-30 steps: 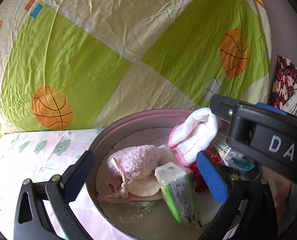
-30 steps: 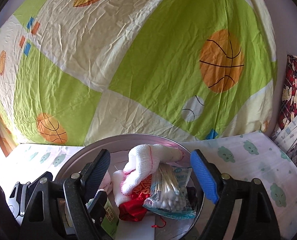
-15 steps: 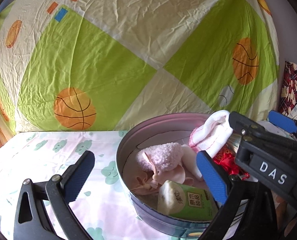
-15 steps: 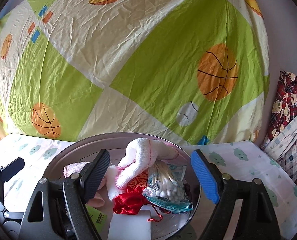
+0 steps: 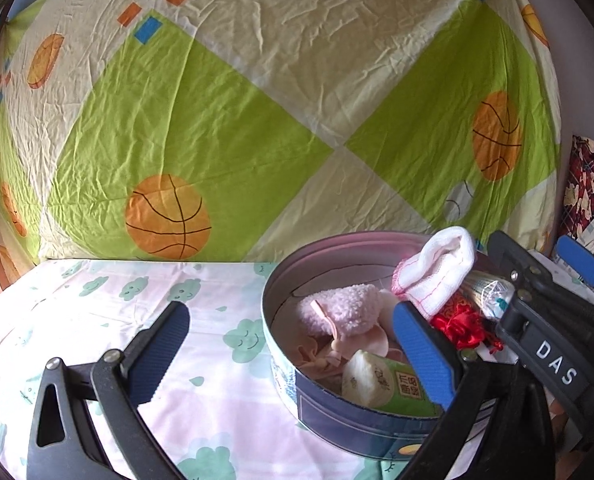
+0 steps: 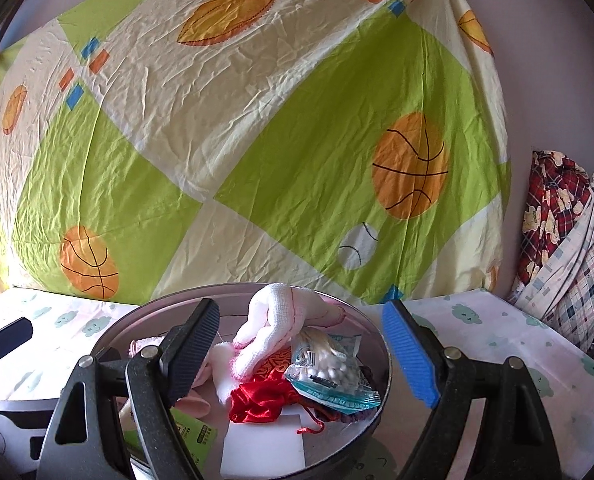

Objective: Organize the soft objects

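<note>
Soft objects fill the round tin (image 5: 337, 420); "DAS" marks the right gripper (image 6: 301, 354), both grippers spread wide, empty.

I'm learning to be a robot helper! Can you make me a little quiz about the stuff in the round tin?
1. True or false: the right gripper is open.
2. Which lies on top of the pile in the round tin? A) white knitted glove B) red pouch C) green packet
3. What does the clear packet hold?

Key: 1 true; 2 A; 3 cotton swabs.
</note>
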{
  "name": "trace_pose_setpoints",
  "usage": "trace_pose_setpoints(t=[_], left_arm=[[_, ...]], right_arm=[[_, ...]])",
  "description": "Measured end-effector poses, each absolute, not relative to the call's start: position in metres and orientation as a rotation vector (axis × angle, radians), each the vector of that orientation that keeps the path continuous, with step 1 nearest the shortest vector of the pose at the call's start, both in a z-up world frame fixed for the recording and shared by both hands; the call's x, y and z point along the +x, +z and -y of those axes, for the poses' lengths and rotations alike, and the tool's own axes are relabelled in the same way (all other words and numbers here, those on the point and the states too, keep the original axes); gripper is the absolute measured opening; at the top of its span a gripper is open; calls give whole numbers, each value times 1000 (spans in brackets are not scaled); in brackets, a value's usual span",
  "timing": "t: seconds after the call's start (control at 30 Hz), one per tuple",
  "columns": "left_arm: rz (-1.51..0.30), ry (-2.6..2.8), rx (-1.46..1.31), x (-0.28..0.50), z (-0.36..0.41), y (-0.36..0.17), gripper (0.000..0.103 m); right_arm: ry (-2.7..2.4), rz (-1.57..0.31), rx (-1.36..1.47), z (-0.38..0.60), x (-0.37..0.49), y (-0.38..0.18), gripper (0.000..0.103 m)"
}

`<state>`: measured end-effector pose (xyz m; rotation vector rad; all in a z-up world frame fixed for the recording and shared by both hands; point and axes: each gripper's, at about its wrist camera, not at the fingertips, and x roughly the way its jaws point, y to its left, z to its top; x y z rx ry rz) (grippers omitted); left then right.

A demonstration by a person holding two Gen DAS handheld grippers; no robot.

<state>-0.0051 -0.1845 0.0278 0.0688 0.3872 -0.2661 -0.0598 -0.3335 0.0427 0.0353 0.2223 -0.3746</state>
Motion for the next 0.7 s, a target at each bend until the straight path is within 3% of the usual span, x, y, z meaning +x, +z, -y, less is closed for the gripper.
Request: trace_pose_setpoints(t=[0.43, 0.53, 0.7], left_arm=[[-372, -289, 68, -22, 181, 29, 103], [-370, -291, 72, -26, 181, 29, 103], [-376, -294, 69, -29, 178, 30, 103]], right_arm=[[-402, -180, 45, 331, -92, 46, 86], [-415, -142, 53, 331, -103, 48, 92], [-435, -126, 48, 327, -117, 49, 93]])
